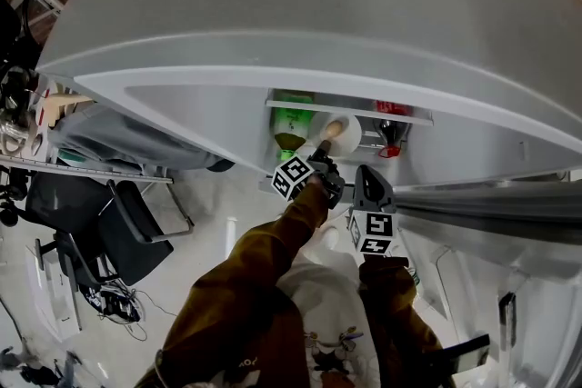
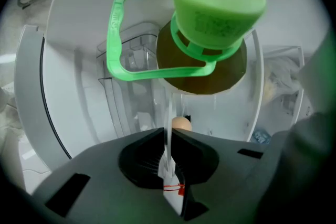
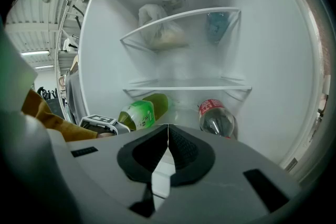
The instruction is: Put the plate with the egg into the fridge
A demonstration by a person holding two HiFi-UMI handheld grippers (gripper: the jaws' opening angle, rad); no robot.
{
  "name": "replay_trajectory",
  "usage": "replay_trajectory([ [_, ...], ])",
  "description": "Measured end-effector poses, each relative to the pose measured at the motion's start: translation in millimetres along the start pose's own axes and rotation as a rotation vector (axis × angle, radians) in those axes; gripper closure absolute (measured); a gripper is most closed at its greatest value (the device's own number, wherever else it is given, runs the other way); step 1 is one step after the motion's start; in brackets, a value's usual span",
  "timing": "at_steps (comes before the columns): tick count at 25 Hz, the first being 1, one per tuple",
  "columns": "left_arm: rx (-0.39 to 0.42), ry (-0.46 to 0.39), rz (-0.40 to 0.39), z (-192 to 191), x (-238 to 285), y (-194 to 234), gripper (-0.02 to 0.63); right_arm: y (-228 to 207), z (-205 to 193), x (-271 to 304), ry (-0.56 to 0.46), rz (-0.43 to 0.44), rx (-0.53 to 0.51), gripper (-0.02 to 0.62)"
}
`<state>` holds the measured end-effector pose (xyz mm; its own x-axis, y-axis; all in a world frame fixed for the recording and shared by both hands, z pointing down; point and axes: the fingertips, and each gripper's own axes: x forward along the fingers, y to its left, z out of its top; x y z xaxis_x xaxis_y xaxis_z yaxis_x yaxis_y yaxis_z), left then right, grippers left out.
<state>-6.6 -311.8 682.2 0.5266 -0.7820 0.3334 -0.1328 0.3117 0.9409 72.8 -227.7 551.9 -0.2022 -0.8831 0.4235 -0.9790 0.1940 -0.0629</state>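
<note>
A white plate with a beige egg on it is inside the open fridge, between a green bottle and a red-capped bottle. My left gripper is shut on the plate's near rim. In the left gripper view the plate's rim runs edge-on between the closed pads of my left gripper, with the egg just beyond and the green bottle's cap close above. My right gripper hangs just right of it, shut and empty.
The right gripper view shows the fridge's white shelves, a bagged item on an upper one, the green bottle and the red-capped bottle. A black office chair stands on the floor at the left.
</note>
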Motion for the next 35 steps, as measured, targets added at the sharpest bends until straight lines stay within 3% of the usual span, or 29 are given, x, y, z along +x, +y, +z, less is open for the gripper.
replay_trajectory([
  [8,0.005,-0.003,-0.007,0,11,-2,0.580,-5,0,-2,0.005,-0.008,-0.001,0.589],
  [14,0.007,0.006,-0.059,4,14,-7,0.578,-4,-2,-2,0.009,-0.008,-0.001,0.589],
  [20,0.036,0.021,-0.052,2,11,-6,0.572,-3,-2,0,0.003,-0.001,0.001,0.589],
  [22,0.038,0.031,-0.064,1,11,-9,0.526,0,-1,-1,0.000,0.002,0.000,0.589],
  [25,0.040,0.037,-0.063,2,11,-13,0.509,3,0,-1,-0.002,0.008,-0.002,0.589],
  [35,0.068,0.025,-0.032,1,-2,-5,0.508,4,1,-2,-0.011,0.006,0.001,0.589],
])
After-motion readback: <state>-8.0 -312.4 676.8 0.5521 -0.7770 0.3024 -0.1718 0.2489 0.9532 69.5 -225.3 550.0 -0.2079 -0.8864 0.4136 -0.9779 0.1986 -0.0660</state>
